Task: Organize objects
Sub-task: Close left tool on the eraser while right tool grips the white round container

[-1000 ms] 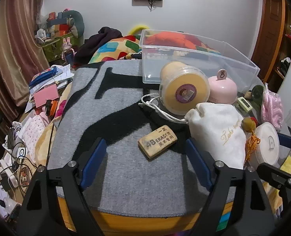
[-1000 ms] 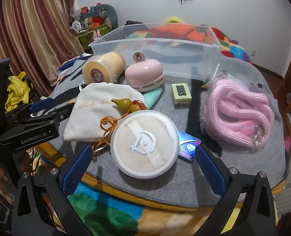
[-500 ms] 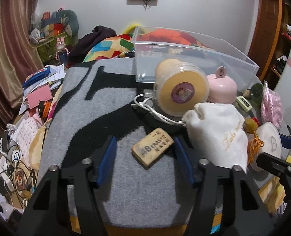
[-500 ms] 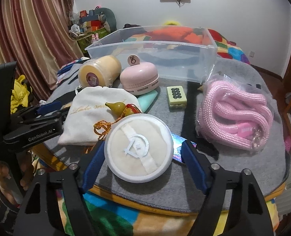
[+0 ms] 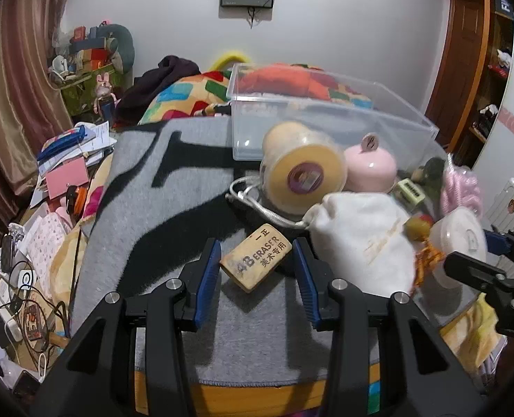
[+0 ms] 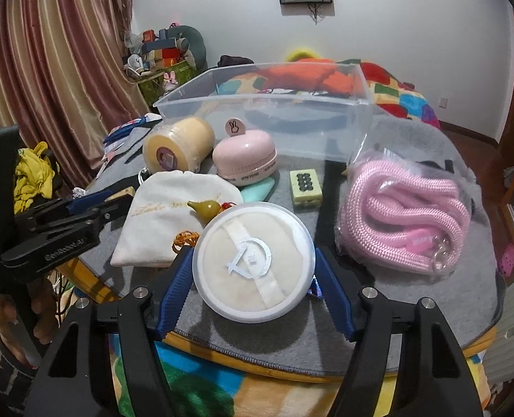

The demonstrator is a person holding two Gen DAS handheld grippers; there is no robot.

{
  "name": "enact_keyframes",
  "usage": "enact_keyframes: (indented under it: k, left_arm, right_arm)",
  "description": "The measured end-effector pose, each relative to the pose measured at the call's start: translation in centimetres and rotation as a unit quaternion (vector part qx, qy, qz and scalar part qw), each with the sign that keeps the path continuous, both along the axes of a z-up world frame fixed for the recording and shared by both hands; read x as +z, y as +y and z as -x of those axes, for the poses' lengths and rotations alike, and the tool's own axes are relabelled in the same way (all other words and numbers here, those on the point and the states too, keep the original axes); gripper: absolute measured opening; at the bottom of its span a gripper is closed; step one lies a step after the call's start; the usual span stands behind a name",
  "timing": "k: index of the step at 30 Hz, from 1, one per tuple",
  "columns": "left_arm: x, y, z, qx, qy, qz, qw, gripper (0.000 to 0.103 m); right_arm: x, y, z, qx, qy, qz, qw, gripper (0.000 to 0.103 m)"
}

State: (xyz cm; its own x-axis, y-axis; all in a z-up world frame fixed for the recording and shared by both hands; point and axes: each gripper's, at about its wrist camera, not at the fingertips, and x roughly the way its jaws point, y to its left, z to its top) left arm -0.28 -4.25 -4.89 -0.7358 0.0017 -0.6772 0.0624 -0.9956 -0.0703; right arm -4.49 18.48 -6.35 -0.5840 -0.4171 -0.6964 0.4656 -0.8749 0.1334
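Left gripper (image 5: 255, 266) jaws straddle 4B eraser (image 5: 256, 263) on grey mat (image 5: 173, 187), pads near, contact unclear. Right gripper (image 6: 253, 279) pads flank round powder-puff case (image 6: 254, 266), grip uncertain. Clear plastic bin (image 6: 274, 121) behind.

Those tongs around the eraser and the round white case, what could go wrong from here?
The eraser lies skewed between the left tongs, so it may twist as they close. The round white case sits near the table edge and nearly fills the right tongs; a slip could knock it off.
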Motion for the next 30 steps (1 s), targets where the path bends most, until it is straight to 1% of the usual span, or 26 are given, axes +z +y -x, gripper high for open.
enact_keyframes:
  k: [2,3,4,5,7,11,13,16,20,22,23,24,30]
  left_arm:
    - [0.5,0.1,-0.1,-0.002,0.006,-0.002,1.0,0.041]
    - [0.9,0.1,-0.2,-0.005,0.01,-0.004,0.9999,0.033]
    - [1.2,0.2,-0.2,-0.008,0.012,-0.006,0.9999,0.03]
    - [1.7,0.2,-0.2,-0.012,0.014,-0.011,0.9998,0.028]
    - [2.3,0.2,-0.3,-0.016,0.023,-0.017,0.9995,0.028]
    - [3.3,0.6,-0.3,-0.019,0.035,-0.007,0.9992,0.028]
    - [3.5,0.5,-0.4,-0.021,0.036,-0.009,0.9991,0.028]
    - [3.4,-0.3,-0.5,-0.023,0.029,-0.019,0.9991,0.028]
    - [2.2,-1.1,-0.4,-0.029,0.001,-0.027,0.9992,0.029]
    - [1.2,-1.2,0.0,-0.032,-0.02,-0.033,0.9988,0.033]
    - [0.6,-1.2,0.1,-0.037,-0.03,-0.041,0.9981,0.041]
    - [0.2,-1.0,0.2,-0.039,-0.033,-0.043,0.9978,0.045]
    - [-1.6,0.2,1.5,-0.046,-0.055,-0.011,0.9973,0.046]
  right_arm:
    - [0.4,0.0,0.2,-0.002,0.002,0.002,1.0,0.066]
    - [0.5,0.0,0.3,-0.003,0.003,0.004,1.0,0.066]
    - [0.8,0.1,0.3,-0.004,0.005,0.006,1.0,0.066]
    - [1.1,0.1,0.3,-0.005,0.009,0.006,1.0,0.066]
    - [1.7,0.2,0.5,-0.008,0.015,0.008,1.0,0.066]
    - [2.9,0.7,0.9,-0.013,0.029,0.012,0.999,0.066]
    - [3.4,0.9,1.0,-0.017,0.035,0.011,0.999,0.066]
    - [4.1,1.6,1.4,-0.025,0.042,0.014,0.999,0.066]
    - [4.7,2.8,1.8,-0.034,0.042,0.025,0.998,0.066]
    - [4.9,3.2,2.1,-0.037,0.042,0.027,0.998,0.066]
    - [4.9,3.3,2.1,-0.039,0.041,0.028,0.998,0.066]
    - [4.9,3.4,2.2,-0.04,0.041,0.028,0.998,0.066]
    - [4.3,3.7,2.6,-0.038,0.027,0.033,0.998,0.066]
